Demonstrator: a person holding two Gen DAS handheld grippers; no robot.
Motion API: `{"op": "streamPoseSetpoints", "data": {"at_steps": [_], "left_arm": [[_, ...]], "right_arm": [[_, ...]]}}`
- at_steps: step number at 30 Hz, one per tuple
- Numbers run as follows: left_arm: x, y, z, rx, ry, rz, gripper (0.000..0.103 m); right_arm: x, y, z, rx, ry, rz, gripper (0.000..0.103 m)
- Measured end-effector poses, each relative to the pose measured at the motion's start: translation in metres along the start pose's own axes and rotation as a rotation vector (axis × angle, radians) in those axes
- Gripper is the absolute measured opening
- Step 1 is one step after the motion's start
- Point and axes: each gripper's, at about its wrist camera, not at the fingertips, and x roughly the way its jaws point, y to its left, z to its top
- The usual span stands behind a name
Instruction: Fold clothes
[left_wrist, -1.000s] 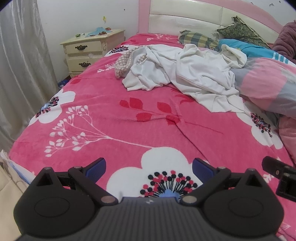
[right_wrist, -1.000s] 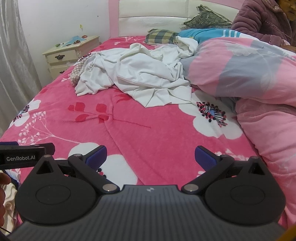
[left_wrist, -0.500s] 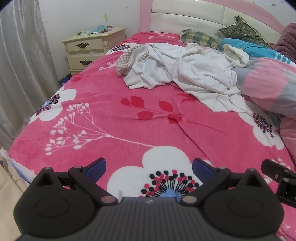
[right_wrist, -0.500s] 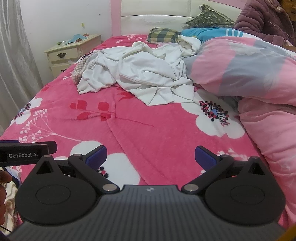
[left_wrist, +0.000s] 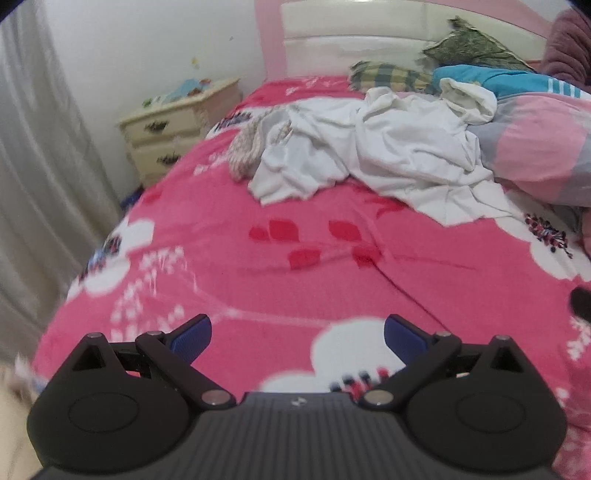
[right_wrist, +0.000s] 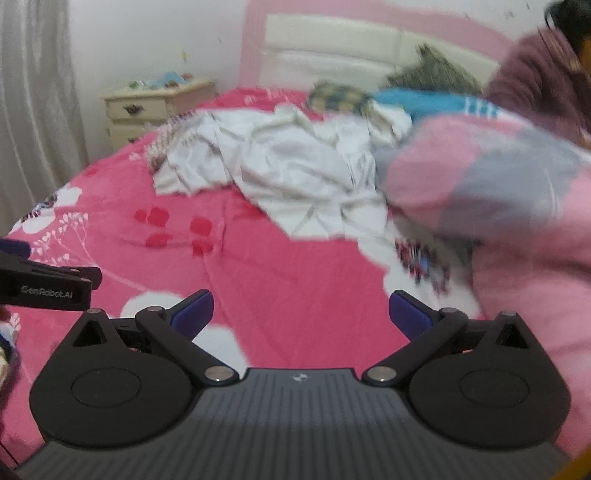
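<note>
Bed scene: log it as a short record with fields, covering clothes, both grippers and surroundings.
surface: pink floral bedspread
clothes: crumpled white garment, unfolded, lying on the bedspread toward the headboard
beside clothes: knitted patterned item at its left edge; pink and grey quilt to its right
left hand-held gripper: open, empty, over the bedspread
right hand-held gripper: open, empty
furniture: cream nightstand
image quality: blurred in both views
</note>
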Motion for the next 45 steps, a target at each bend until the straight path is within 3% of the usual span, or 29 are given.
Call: {"op": "streamPoseSetpoints", "data": {"at_steps": [3,7,14,19,24,27,28,30,32,34,36,38,45], "left_arm": [[0.023,0.002,0.017,0.044,-0.066,0.007,0.101],[0.062,0.002,0.045,0.04,-0.125,-0.049,0.101],[0.119,0.015,0.059,-0.176,-0.08,-0.132,0.101],[0.143,0.02,0.045,-0.205,-0.073,-0.108,0.099],[0.153,0.03,0.041,-0.214,-0.047,-0.099,0.089],[0.156,0.034,0.043,-0.192,-0.011,-0.099,0.067],[0.157,0.036,0.044,-0.182,-0.005,-0.096,0.061],[0.156,0.039,0.046,-0.175,-0.004,-0.092,0.06],[0.154,0.042,0.048,-0.182,-0.014,-0.097,0.06],[0.153,0.043,0.05,-0.18,-0.03,-0.099,0.06],[0.153,0.041,0.053,-0.179,-0.051,-0.103,0.06],[0.153,0.04,0.057,-0.189,-0.068,-0.123,0.06],[0.14,0.035,0.062,-0.195,-0.121,-0.226,0.06]], "right_arm": [[0.015,-0.007,0.005,-0.05,-0.074,0.027,0.102],[0.054,-0.019,0.016,-0.099,-0.127,0.044,0.102],[0.162,-0.025,0.063,-0.124,-0.156,0.058,0.102],[0.254,0.006,0.115,-0.156,-0.157,0.125,0.1],[0.317,0.038,0.171,-0.096,-0.197,0.143,0.1],[0.353,0.042,0.192,-0.024,-0.138,0.115,0.1],[0.369,0.04,0.194,-0.009,-0.076,0.091,0.096],[0.379,0.033,0.192,-0.011,-0.039,0.081,0.091],[0.365,0.025,0.188,-0.002,-0.06,0.086,0.066],[0.354,0.023,0.185,-0.074,-0.068,0.067,0.028],[0.344,0.019,0.185,-0.123,-0.064,0.085,0.008],[0.332,0.014,0.187,-0.115,-0.068,0.104,0.006],[0.263,-0.041,0.168,0.001,-0.064,0.449,0.004]]}}
